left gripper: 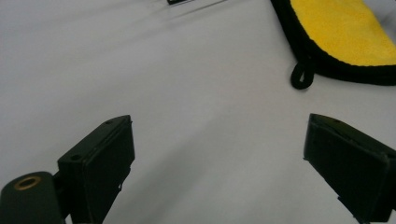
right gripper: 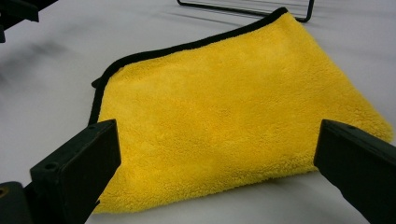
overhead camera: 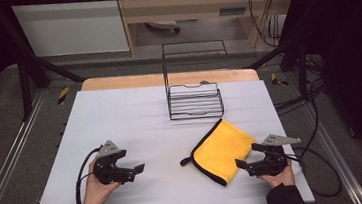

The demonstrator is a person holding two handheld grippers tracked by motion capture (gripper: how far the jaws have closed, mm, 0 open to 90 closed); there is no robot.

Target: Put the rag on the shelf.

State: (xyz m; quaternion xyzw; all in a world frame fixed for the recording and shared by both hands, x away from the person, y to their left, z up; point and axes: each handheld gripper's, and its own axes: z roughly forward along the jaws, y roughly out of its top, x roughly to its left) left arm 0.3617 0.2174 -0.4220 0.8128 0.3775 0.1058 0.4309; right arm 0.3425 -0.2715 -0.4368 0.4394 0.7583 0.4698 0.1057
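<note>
No text, label, brand, number or sign can be read in any of the views. The yellow cloth (right gripper: 233,116) lying just ahead of the right gripper's (overhead camera: 249,158) fingers carries no tag or print on its visible face or on its black edging. The black fingers (left gripper: 100,161) of the left gripper (overhead camera: 136,167) bear no marking, and neither do the grey plates on top of the grippers. The wire rack (overhead camera: 195,100), well beyond both pairs of fingers, has no plate or sticker. A pale strip on the furniture far behind it is too small and blurred to make out.
</note>
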